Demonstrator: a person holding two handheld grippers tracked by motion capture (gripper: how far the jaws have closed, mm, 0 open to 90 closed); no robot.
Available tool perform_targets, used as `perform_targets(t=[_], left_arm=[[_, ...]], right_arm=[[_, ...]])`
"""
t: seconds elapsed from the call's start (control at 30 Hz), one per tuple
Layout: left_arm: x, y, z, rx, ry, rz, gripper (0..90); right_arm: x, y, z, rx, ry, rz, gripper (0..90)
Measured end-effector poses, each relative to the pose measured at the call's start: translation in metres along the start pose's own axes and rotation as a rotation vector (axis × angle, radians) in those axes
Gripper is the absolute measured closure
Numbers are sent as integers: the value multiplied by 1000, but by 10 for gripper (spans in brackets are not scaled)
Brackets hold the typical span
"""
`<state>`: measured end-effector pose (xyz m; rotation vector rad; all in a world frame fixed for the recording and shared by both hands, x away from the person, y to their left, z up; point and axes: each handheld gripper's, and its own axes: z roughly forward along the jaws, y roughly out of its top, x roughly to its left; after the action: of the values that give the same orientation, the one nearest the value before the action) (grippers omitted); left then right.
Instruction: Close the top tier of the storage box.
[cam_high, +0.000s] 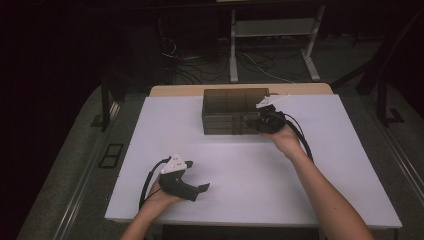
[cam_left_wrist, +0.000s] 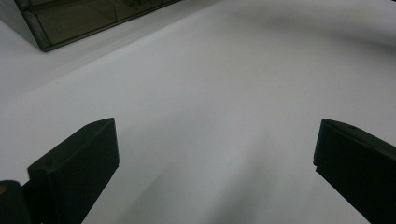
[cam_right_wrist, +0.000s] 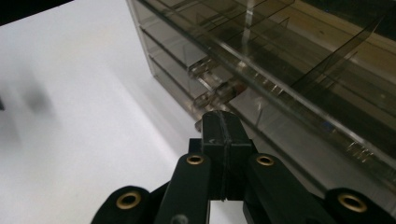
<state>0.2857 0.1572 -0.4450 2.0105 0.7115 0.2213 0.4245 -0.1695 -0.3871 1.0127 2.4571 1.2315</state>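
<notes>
Right gripper (cam_right_wrist: 223, 140) pinched on a drawer tab (lowest tier, apparently) of smoky drawer box (cam_high: 235, 111) at table's far middle; drawer unopened. Left gripper (cam_left_wrist: 215, 158) agape, idle.

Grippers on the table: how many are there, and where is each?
2. The left gripper hovers near the table's front edge; the right gripper is at the drawer box's front right corner.

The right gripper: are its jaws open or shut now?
Shut. In its own view the right gripper has both jaws pressed together, tips at a drawer handle of the drawer box.
</notes>
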Motion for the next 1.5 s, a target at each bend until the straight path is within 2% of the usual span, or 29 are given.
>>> perform_targets(t=[0.13, 0.37, 0.43, 0.53, 0.63, 0.83, 1.07, 1.33, 1.4, 1.5], left_arm=[[0, 0, 0, 1, 2, 0, 0], [1, -1, -1, 6, 1, 7, 0], [1, -1, -1, 10, 0, 6, 0], [1, -1, -2, 11, 2, 9, 0], [1, 0, -2, 7, 2, 8, 0], [2, 0, -3, 10, 3, 10, 0], [2, 0, -4, 9, 5, 11, 0], [2, 0, -5, 4, 5, 9, 0], [2, 0, -5, 8, 5, 11, 0], [2, 0, -5, 4, 6, 10, 0]], right_arm=[[2, -5, -6, -6, 13, 2, 822], [5, -14, -17, -17, 23, 19, 617], [7, -18, -21, -20, 20, 8, 567], [8, -22, -26, -14, 40, 16, 504], [9, -28, -31, -15, 37, 18, 453], [12, -42, -41, -21, 21, 3, 381], [15, -59, -51, -33, 0, 14, 309], [23, -76, -59, -30, -23, 4, 255], [25, -81, -62, -36, -25, 2, 219], [29, -91, -68, -38, -44, -3, 200]])
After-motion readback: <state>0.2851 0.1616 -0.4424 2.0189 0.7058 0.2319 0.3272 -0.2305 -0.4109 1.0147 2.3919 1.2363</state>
